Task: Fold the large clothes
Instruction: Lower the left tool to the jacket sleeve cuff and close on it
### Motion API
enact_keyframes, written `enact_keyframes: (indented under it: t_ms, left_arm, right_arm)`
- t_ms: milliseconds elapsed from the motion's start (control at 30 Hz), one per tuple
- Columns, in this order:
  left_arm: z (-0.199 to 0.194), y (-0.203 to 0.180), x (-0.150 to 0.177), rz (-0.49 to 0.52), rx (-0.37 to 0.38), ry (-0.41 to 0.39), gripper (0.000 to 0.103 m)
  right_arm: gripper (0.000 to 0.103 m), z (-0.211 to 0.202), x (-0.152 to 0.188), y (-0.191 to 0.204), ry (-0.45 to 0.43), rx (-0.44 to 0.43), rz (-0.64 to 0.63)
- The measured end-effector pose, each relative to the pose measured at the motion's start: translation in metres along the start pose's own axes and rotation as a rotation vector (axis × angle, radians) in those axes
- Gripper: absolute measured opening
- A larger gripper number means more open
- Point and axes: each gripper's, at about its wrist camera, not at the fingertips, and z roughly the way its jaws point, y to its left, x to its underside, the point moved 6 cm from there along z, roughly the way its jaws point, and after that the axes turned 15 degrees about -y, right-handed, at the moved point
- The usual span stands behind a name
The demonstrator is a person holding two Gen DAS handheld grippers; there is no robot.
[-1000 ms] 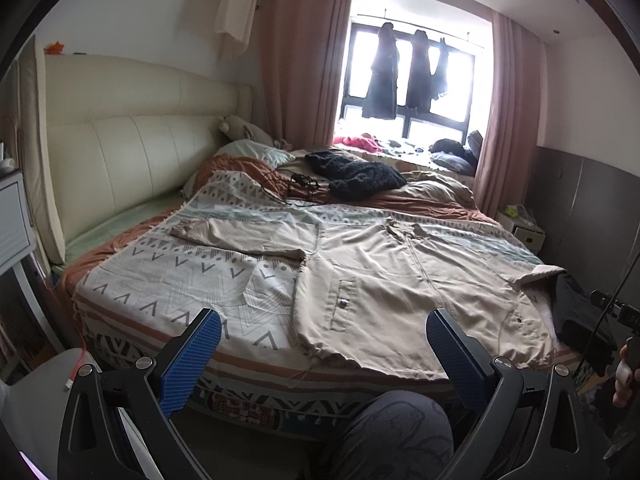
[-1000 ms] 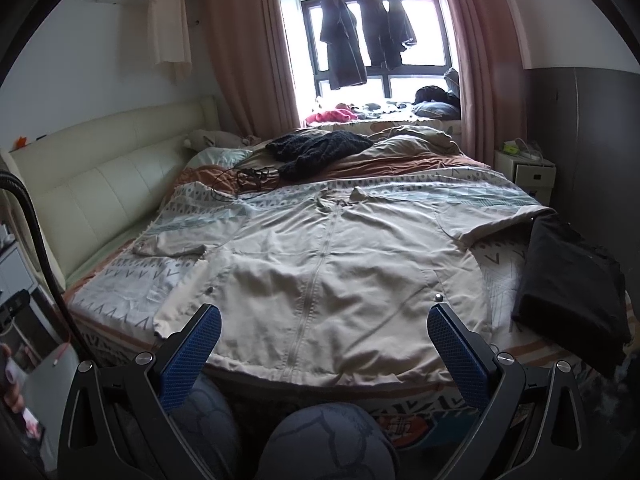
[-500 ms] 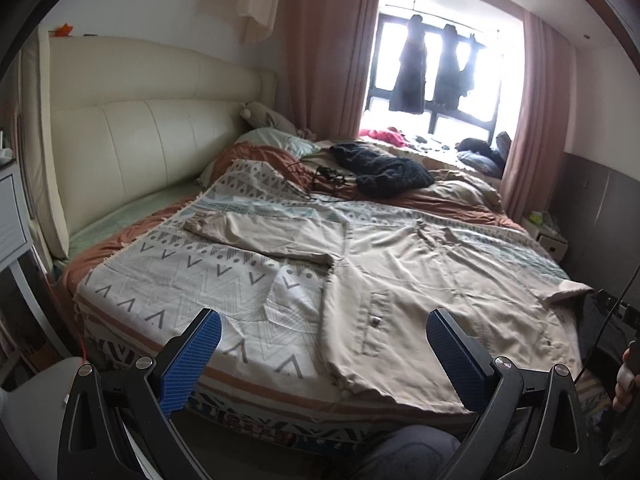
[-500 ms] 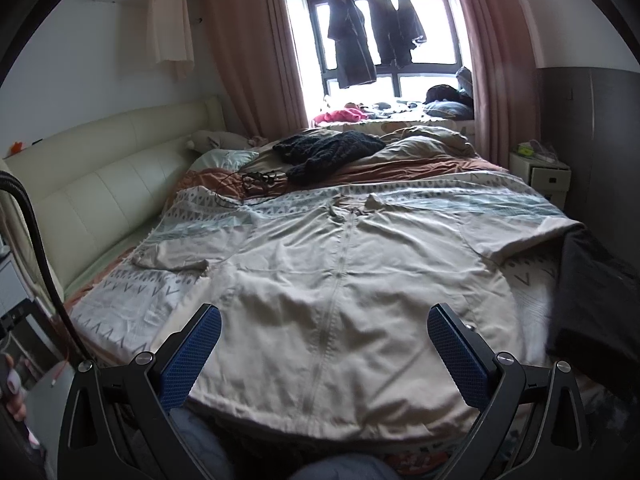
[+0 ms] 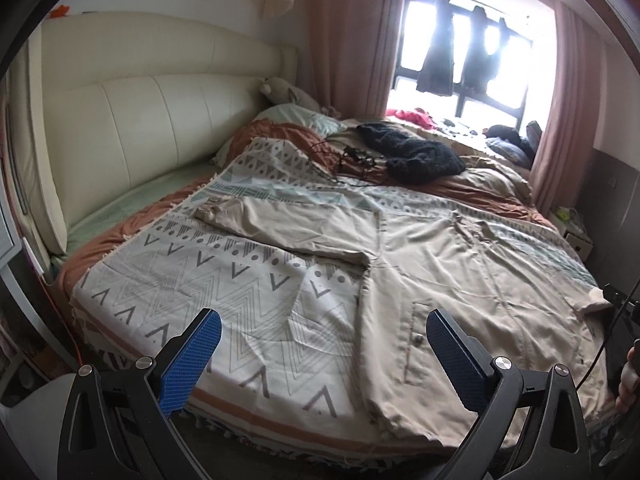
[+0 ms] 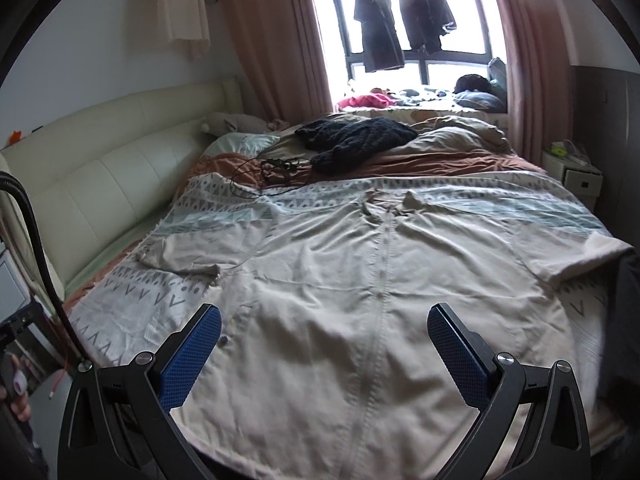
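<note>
A beige jacket [image 6: 360,280] lies spread flat, front up, on the patterned blanket [image 5: 224,280] that covers the bed, its collar toward the window and its hem at the bed's near edge. One sleeve [image 5: 288,228] stretches out from the jacket toward the cream headboard [image 5: 132,120]. The left claw [image 5: 320,354] hangs spread wide above the jacket's side seam, holding nothing. The right claw [image 6: 324,354] is likewise spread and empty, above the jacket's lower front. Beyond the jacket's collar lies a dark knit garment [image 6: 356,136].
</note>
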Motion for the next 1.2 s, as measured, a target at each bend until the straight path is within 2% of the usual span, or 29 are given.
enact_keyframes:
  t_ms: [467, 600, 800, 1100, 1200]
  left_arm:
    - [0.082, 0.034, -0.006, -0.055, -0.084, 0.055, 0.103]
    - [0.107, 0.044, -0.011, -0.023, -0.118, 0.042, 0.103]
    - [0.154, 0.065, -0.006, -0.027, -0.166, 0.074, 0.103]
    - [0.234, 0.1, 0.002, -0.11, -0.194, 0.171, 0.103]
    - [0.256, 0.111, 0.003, -0.153, -0.179, 0.191, 0.102]
  right_arm:
    - [0.103, 0.1, 0.003, 0.021, 0.066, -0.057, 0.015]
    - [0.103, 0.13, 0.004, 0.027, 0.087, -0.066, 0.021]
    - [0.103, 0.179, 0.014, 0.04, 0.118, -0.097, 0.036]
    - [0.103, 0.248, 0.038, 0.065, 0.222, -0.117, 0.075]
    - [0.103, 0.265, 0.044, 0.071, 0.255, -0.115, 0.081]
